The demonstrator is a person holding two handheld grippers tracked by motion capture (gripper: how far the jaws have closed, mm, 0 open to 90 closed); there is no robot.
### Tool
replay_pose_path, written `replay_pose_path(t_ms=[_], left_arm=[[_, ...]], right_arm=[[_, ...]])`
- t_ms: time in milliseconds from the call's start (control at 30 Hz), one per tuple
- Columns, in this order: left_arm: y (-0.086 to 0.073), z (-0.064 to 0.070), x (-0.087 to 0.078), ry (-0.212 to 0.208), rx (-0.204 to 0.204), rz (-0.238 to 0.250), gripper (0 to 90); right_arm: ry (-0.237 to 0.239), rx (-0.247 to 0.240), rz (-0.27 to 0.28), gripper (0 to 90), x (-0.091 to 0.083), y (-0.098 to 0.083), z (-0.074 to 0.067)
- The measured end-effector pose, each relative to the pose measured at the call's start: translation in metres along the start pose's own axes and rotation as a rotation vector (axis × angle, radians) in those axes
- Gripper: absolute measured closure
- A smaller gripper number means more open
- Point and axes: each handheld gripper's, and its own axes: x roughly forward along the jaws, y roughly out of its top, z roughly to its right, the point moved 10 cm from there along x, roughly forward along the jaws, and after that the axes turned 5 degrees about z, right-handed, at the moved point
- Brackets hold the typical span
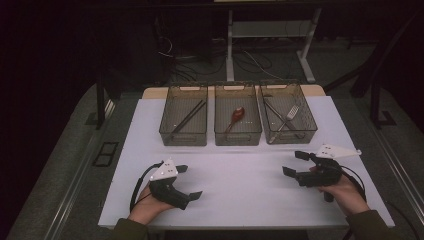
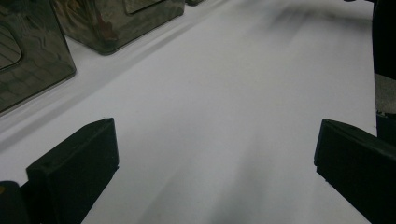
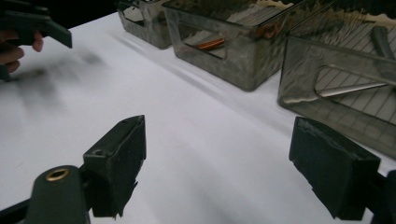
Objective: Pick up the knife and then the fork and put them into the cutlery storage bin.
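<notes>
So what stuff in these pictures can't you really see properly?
- Left bin: the high view shows thin dark sticks inside, too small and dim to name.
- Right bin: a fork shows, but the dark piece beside it is unclear.
- Middle bin: in the right gripper view the smoky wall blurs the reddish spoon.
- Left gripper view: the bins are cut off by the top edge.

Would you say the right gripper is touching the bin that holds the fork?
Apart. The high view shows the right gripper with open jaws over bare white table, well short of the fork bin.
</notes>
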Motion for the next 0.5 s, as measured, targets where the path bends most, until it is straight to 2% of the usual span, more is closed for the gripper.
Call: replay_pose_path(t_ms=[500], left_arm=[[0.0,0.0,0.0,-0.003,0.008,-0.005,0.0]], right_arm=[[0.02,-0.009,-0.044,17.6,-0.008,-0.03,-0.013]])
